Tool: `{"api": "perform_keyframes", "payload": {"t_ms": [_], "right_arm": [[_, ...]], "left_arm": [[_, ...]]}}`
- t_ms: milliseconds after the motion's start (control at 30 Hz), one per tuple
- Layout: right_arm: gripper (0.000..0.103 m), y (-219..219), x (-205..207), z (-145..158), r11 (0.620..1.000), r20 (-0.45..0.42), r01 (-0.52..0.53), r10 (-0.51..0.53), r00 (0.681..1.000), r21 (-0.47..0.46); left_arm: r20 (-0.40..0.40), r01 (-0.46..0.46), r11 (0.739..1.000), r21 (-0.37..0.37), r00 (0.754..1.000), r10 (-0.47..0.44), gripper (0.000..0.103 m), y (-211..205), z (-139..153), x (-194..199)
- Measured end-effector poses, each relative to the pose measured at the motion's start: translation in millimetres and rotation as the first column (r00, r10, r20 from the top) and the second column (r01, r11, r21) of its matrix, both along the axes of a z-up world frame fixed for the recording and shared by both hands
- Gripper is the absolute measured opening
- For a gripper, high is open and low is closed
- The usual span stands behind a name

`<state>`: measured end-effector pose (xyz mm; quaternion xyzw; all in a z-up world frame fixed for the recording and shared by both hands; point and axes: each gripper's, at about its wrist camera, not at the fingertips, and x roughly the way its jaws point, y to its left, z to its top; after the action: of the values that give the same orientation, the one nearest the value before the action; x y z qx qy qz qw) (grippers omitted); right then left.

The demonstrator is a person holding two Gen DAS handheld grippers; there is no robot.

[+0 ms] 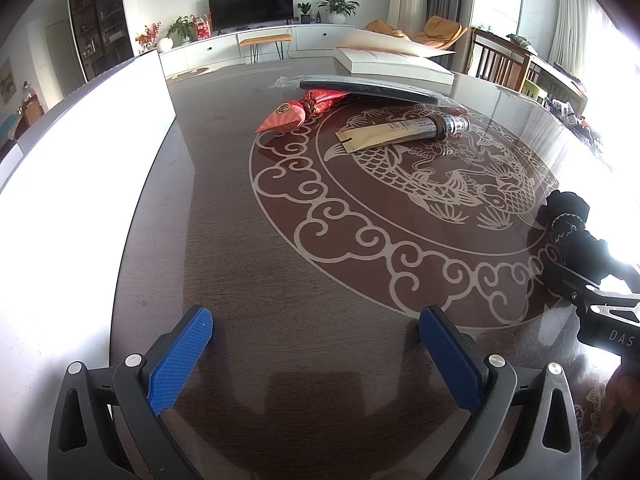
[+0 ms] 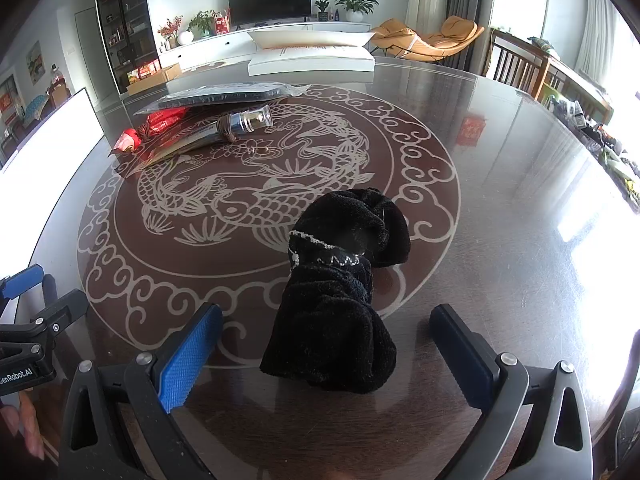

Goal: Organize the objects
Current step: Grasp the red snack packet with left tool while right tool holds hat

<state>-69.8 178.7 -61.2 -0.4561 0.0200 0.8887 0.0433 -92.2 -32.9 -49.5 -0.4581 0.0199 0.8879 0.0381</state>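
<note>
Right tongs (image 2: pixel 326 350) wide apart, released, nothing gripped. Black cloth pouch (image 2: pixel 340 300) lies slumped on the table (image 2: pixel 500 200) w/ its near end between the two pads but touching neither; blue pad (image 2: pixel 192 356) to its left, dark pad to its right. Rest of the pouch runs away from the tongs, silver stitched band across its middle, ruffled mouth at the far end, sitting on the fish pattern.

Left tongs (image 1: pixel 316 350) also spread, released, bare tabletop between them. From the left view the pouch is over at the right edge, well apart from those pads.

Further out, mid-table: a vial w/ silver cap (image 2: pixel 244 122) lying on its side on a tan paper sleeve (image 1: pixel 380 136). Just left of it, a red wrapped packet (image 1: pixel 304 110). Behind both, a flat dark pad in a clear bag (image 2: pixel 224 94), its edge over the red packet. Far end: open white book (image 2: pixel 312 54). White board (image 1: pixel 80 168) on the left edge of the table. Nothing stands betw. the right tongs and the pouch.
</note>
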Motion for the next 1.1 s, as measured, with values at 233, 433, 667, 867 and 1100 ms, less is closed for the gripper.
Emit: {"api": "perform_keyframes", "payload": {"t_ms": [233, 433, 667, 867, 1100], "right_arm": [[0.103, 0, 0, 0, 1.0, 0.0, 0.0, 0.0, 1.0, 0.0], [0.103, 0, 0, 0, 1.0, 0.0, 0.0, 0.0, 1.0, 0.0], [0.103, 0, 0, 0, 1.0, 0.0, -0.001, 0.001, 1.0, 0.0], [0.103, 0, 0, 0, 1.0, 0.0, -0.001, 0.001, 1.0, 0.0], [0.103, 0, 0, 0, 1.0, 0.0, -0.001, 0.001, 1.0, 0.0]], "left_arm": [[0.1, -0.01, 0.999, 0.03, 0.995, 0.007, 0.103, -2, 5, -23], [0.037, -0.16, 0.974, 0.16, 0.987, 0.156, 0.103, -20, 36, -85], [0.059, -0.103, 0.994, 0.04, 0.993, 0.1, 0.097, -14, 22, -179], [0.042, -0.01, 1.0, -0.01, 0.999, 0.01, 0.031, -5, 12, -199], [0.02, -0.084, 0.995, -0.054, 0.996, 0.085, 0.022, -2, 14, -139]]}}
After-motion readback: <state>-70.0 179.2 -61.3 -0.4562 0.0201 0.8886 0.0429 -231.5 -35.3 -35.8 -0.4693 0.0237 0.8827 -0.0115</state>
